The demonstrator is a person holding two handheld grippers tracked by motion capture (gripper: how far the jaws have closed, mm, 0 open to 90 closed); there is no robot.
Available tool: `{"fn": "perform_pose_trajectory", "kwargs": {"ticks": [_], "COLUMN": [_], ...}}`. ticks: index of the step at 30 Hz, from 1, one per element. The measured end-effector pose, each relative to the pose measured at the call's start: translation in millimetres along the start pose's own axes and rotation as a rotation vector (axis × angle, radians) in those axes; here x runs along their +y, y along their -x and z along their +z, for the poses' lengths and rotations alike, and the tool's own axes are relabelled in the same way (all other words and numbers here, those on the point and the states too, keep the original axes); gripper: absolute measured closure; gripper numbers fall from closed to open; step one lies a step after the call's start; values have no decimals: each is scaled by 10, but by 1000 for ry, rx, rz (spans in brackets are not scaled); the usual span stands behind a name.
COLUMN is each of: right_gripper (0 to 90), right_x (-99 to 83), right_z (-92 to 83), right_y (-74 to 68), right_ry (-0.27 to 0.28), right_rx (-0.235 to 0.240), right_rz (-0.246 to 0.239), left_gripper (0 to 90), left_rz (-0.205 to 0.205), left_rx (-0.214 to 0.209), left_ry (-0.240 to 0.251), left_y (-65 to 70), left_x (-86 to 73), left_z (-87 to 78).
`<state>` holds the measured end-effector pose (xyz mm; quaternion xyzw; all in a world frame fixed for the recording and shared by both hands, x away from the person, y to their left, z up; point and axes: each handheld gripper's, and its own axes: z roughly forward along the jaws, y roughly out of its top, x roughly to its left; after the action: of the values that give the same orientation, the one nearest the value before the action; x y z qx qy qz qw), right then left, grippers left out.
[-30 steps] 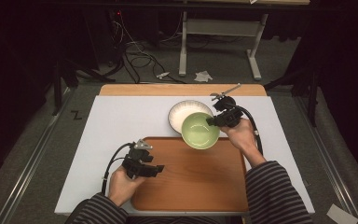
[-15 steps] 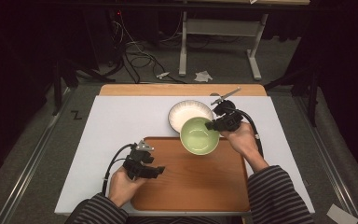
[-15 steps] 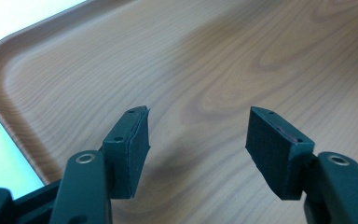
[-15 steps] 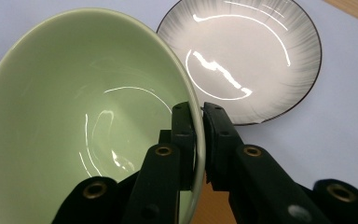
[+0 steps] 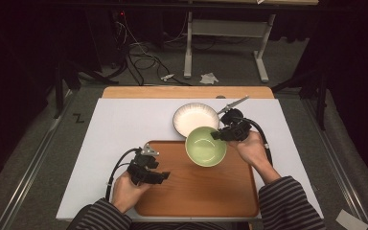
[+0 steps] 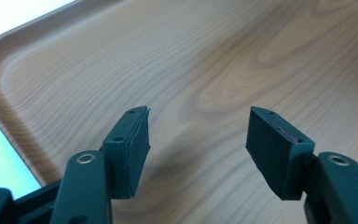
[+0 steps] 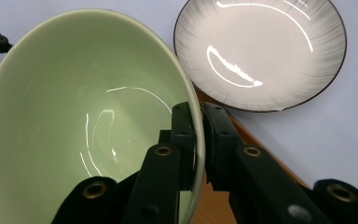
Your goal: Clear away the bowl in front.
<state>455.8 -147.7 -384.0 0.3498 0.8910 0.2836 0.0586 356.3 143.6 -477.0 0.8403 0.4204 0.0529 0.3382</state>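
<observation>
The right gripper (image 7: pixel 198 140) has its jaws pinching the rim of the green bowl (image 5: pixel 205 146), one jaw inside and one outside. That thin edge is the easy part to grab. The bowl tips a little and hangs over the far edge of the wooden tray (image 5: pixel 196 194), just beside the white plate (image 5: pixel 195 119). It looks ready to be set down on the tray.

The left gripper (image 6: pixel 193 140) has its jaws spread wide with nothing between them. It waits low over the near left part of the tray, out of the bowl's way. The tray sits on the white tabletop (image 5: pixel 115 129).
</observation>
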Motion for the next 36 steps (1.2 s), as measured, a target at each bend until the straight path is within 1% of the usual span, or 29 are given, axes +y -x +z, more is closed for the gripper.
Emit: {"fn": "perform_pose_trajectory", "kwargs": {"ticks": [4,5,8,9,11,12,14,15,20,24,25,26,27,32,33,34,35,36], "right_gripper": [857,857,857,857,857,857,857,857,857,857,857,857,857,856,857,857,854,854], "right_x": [-28,-45,-67,-77,-96,-108,-118,-129,-187,-223,-238,-238,-253,-278,-286,-286,-289,-289], "right_z": [-6,-9,-21,-23,-20,-13,-5,8,63,118,150,150,178,255,294,294,339,339], "right_y": [-22,-38,-61,-62,-80,-83,-94,-98,-136,-161,-166,-166,-165,-176,-178,-178,-175,-175], "right_ry": [-7,-14,-16,-13,-16,-17,-20,-22,-38,-48,-55,-55,-66,-82,-95,-95,-107,-107], "right_rx": [2,6,6,7,17,19,23,25,37,47,57,57,56,66,70,70,55,55], "right_rz": [-14,-1,-9,-18,-11,-19,-13,-22,-13,-10,-13,-13,-22,-9,-4,-4,-6,-6], "left_gripper": [390,390,390,390,391,390,390,390,390,390,390,390,390,390,390,390,390,390], "left_rz": [1,-2,3,6,7,7,5,0,5,-5,-5,-5,-3,-4,-5,-5,-4,-5], "left_rx": [0,1,3,3,5,4,4,4,10,11,11,11,10,12,9,9,10,11], "left_ry": [2,1,-1,-3,-4,-3,-2,-3,-3,2,0,0,-2,4,5,5,3,0], "left_y": [-1,-3,5,7,11,8,4,0,3,-7,-12,-12,-12,-9,-17,-17,-18,-14], "left_x": [-1,1,1,1,-1,-1,0,2,0,-2,0,0,1,-3,-1,-1,1,2], "left_z": [-7,-5,-1,-1,-3,-6,-6,-5,-10,-20,-15,-15,-15,-26,-23,-23,-16,-12]}}
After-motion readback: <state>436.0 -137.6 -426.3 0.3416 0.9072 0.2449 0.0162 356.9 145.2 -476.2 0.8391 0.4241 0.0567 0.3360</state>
